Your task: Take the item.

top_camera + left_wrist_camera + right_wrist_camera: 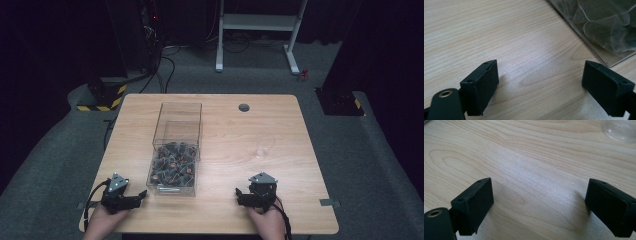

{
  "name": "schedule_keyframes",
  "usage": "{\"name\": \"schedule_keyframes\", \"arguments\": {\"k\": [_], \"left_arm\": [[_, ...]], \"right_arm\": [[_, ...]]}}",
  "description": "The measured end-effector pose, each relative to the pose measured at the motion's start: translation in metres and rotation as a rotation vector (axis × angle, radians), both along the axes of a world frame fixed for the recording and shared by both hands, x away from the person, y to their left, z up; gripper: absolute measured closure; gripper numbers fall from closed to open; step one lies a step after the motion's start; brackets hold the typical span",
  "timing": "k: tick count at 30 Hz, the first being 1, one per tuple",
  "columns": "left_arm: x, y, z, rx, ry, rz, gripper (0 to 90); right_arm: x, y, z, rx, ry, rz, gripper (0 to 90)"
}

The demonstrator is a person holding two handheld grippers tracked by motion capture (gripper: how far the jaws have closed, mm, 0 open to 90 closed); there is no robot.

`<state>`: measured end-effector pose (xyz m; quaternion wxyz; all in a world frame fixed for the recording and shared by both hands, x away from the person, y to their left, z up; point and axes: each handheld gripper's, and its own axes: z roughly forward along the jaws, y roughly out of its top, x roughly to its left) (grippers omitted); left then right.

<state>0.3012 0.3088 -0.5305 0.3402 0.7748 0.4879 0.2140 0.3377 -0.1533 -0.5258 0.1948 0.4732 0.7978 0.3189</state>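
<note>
Box (175, 150) on tabletop (260, 125), left of centre, packets (172, 167) piled in its near half. Left claw (141, 195) at near edge, just left of box. Right claw (239, 195) at near edge, well right of box. Grommet (244, 107) near far edge.

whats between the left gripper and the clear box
Only bare wooden table lies between the left gripper and the clear box, seen in the high view.

The wooden table (280, 165) stands on grey carpet (350, 150). A clear plastic box (176, 150) rests directly on the tabletop, left of centre. A small clear cup (263, 149) sits right of centre. A round grommet (244, 107) occupies the far edge.
</note>
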Motion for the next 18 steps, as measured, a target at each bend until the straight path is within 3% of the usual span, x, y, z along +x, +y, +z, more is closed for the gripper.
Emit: {"name": "schedule_keyframes", "arguments": {"k": [18], "left_arm": [[0.0006, 0.0007, 0.0001, 0.002, -0.001, -0.007, 14.2]], "right_arm": [[0.0010, -0.0007, 0.0001, 0.000, 0.000, 0.010, 8.0]]}}
